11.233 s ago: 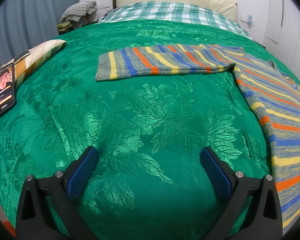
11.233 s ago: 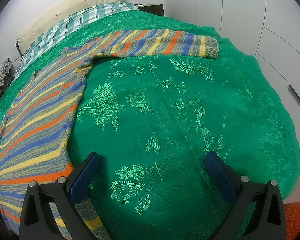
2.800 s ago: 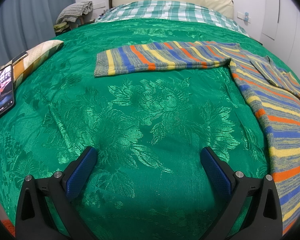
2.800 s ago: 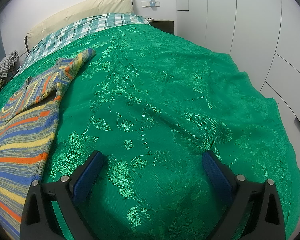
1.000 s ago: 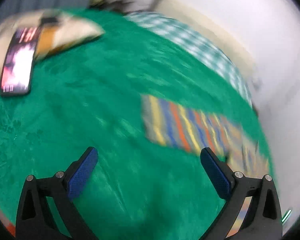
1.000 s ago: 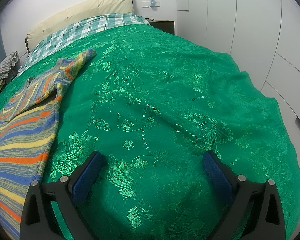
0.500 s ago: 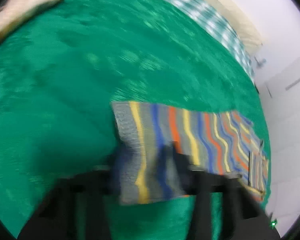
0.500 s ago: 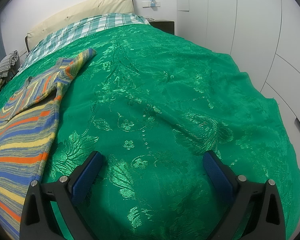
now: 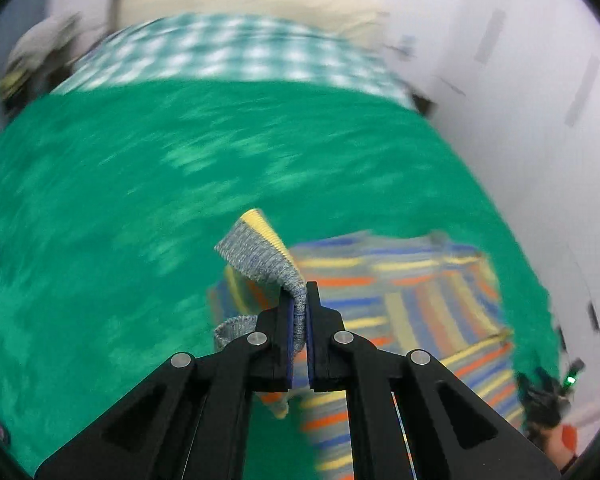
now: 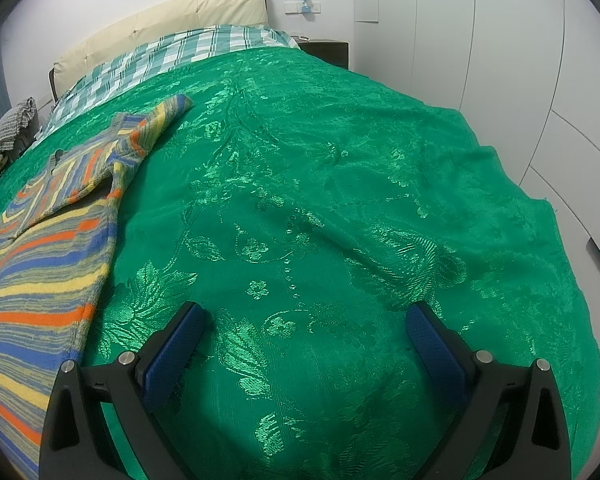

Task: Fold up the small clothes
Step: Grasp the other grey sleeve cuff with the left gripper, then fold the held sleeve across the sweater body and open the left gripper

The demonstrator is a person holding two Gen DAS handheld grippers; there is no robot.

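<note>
A striped knit sweater (image 9: pixel 412 312) in blue, orange, yellow and grey lies on the green bedspread (image 9: pixel 140 200). My left gripper (image 9: pixel 299 308) is shut on the grey cuff of the sweater's left sleeve (image 9: pixel 260 256) and holds it lifted above the sweater's body. The view is motion-blurred. In the right wrist view the sweater (image 10: pixel 48 248) lies at the left, its right sleeve (image 10: pixel 156 128) folded over the chest. My right gripper (image 10: pixel 304 340) is open and empty, low over bare bedspread (image 10: pixel 340 200) to the right of the sweater.
A plaid sheet (image 10: pixel 172 56) and a cream headboard (image 10: pixel 160 20) are at the far end of the bed. White wardrobe doors (image 10: pixel 520 60) stand along the right side. A bundle of cloth (image 10: pixel 12 124) sits at the far left.
My left gripper swung to the sleeve cuff, closed on it, and lifted it over toward the sweater's body. My right gripper has stayed still.
</note>
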